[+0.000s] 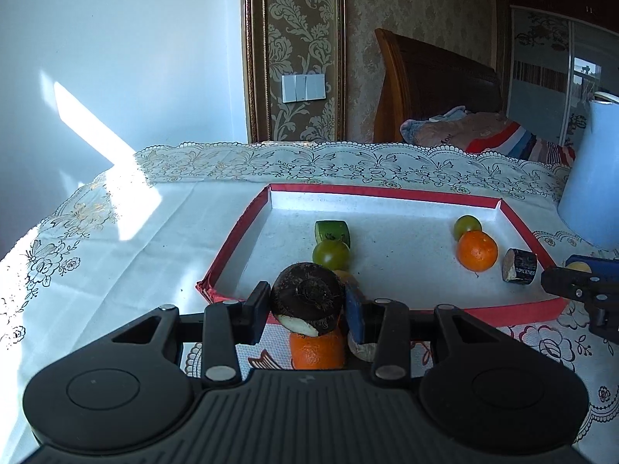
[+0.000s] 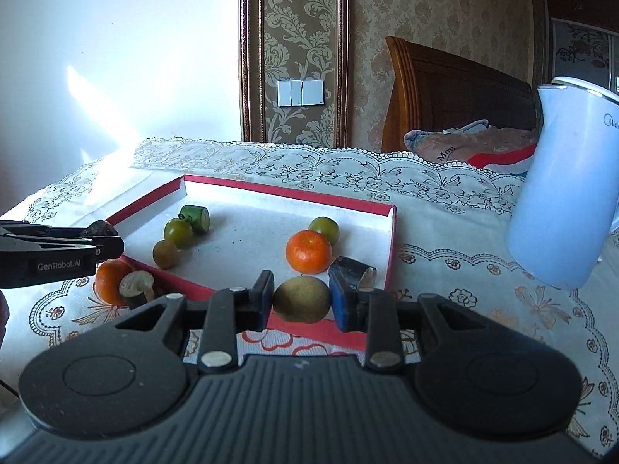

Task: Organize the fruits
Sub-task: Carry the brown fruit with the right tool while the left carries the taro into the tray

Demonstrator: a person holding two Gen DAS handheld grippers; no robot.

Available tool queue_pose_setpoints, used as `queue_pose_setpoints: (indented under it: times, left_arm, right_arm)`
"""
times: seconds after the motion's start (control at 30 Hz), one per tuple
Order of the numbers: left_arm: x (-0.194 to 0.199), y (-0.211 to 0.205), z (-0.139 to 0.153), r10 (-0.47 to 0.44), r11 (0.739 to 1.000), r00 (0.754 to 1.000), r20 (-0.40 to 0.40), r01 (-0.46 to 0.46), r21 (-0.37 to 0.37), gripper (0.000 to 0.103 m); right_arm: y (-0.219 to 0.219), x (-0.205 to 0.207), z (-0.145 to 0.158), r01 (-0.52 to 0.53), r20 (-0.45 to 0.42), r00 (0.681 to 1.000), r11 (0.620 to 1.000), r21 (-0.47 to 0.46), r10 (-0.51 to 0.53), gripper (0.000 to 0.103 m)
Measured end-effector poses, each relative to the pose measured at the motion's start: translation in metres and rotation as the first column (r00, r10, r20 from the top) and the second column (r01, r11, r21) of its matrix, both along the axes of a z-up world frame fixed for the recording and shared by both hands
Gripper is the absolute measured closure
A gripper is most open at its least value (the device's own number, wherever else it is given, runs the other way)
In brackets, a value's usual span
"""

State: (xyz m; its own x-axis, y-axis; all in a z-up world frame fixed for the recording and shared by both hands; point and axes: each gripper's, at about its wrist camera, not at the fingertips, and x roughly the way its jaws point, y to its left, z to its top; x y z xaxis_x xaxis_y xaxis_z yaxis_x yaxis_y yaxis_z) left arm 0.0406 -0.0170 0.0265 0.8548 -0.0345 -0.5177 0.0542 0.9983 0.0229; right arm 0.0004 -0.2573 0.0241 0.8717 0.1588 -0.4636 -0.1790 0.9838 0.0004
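My left gripper (image 1: 305,306) is shut on a dark brown round fruit (image 1: 307,294) with a pale cut patch, held just above the near rim of a red-edged white tray (image 1: 390,193). Below it, an orange (image 1: 317,350) and a pale stub (image 1: 361,350) lie on the cloth. My right gripper (image 2: 302,302) is shut on a yellow-green round fruit (image 2: 302,298) over the tray's near edge (image 2: 317,328). Inside the tray lie an orange (image 2: 308,251), green fruits (image 2: 178,232), a green cut piece (image 2: 195,218) and a dark cut piece (image 2: 352,268).
A tall white kettle (image 2: 568,193) stands on the cloth to the right of the tray. The table carries a lace-patterned cloth (image 2: 445,193), its far edge against a bed with bedding. A pale wall is on the left.
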Motion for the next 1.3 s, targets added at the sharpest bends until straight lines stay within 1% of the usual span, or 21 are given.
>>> queue_pose_setpoints:
  times: [0.07,0.17,0.2,0.37,0.47,0.53,0.6,0.7,0.9,1.07,1.3]
  left_arm:
    - [0.01,-0.007,0.001,-0.008,1.0,1.0,-0.014,0.008,-0.012,0.063]
    - [0.025,-0.015,0.003,-0.009,0.998,0.999,-0.04,0.007,-0.058,0.063]
    - [0.03,-0.018,0.003,-0.006,0.998,0.999,-0.043,0.003,-0.062,0.063]
    - [0.048,-0.033,-0.005,0.021,0.999,1.0,-0.02,-0.021,-0.033,0.063]
    - [0.059,-0.037,-0.012,0.024,0.999,0.999,-0.042,-0.025,-0.02,0.063]
    - [0.063,-0.039,-0.017,0.033,0.999,0.998,-0.044,-0.033,0.002,0.063]
    - [0.064,-0.038,-0.019,0.035,0.999,0.999,-0.037,-0.035,0.005,0.063]
    - [0.064,-0.037,-0.019,0.029,1.0,0.999,-0.033,-0.029,-0.011,0.063]
    - [0.062,-0.044,-0.022,0.038,0.999,0.999,-0.011,-0.038,0.036,0.063]
    - [0.062,-0.048,-0.023,0.036,0.998,0.999,-0.004,-0.035,0.056,0.063]
    - [0.063,-0.047,-0.024,0.041,0.998,0.999,-0.012,-0.04,0.046,0.062]
  right_arm:
    - [0.004,0.012,-0.001,0.009,-0.002,1.0,1.0,0.008,-0.009,0.074]
    - [0.007,0.029,-0.002,0.03,-0.008,1.0,0.999,0.02,-0.03,0.074]
    - [0.008,0.035,-0.003,0.037,-0.012,0.999,0.999,0.03,-0.037,0.074]
    - [0.006,0.057,-0.012,0.075,-0.033,0.997,0.996,0.049,-0.073,0.074]
    - [0.003,0.066,-0.017,0.093,-0.046,0.995,0.994,0.05,-0.091,0.074]
    - [0.001,0.07,-0.019,0.095,-0.055,0.994,0.994,0.053,-0.092,0.074]
    - [-0.001,0.073,-0.021,0.101,-0.056,0.994,0.993,0.056,-0.098,0.074]
    - [-0.002,0.074,-0.021,0.11,-0.054,0.993,0.992,0.057,-0.107,0.074]
    - [0.0,0.076,-0.023,0.125,-0.041,0.992,0.992,0.037,-0.123,0.074]
    - [0.004,0.074,-0.024,0.129,-0.03,0.991,0.991,0.018,-0.128,0.074]
    - [0.005,0.073,-0.024,0.131,-0.025,0.991,0.991,0.015,-0.131,0.074]
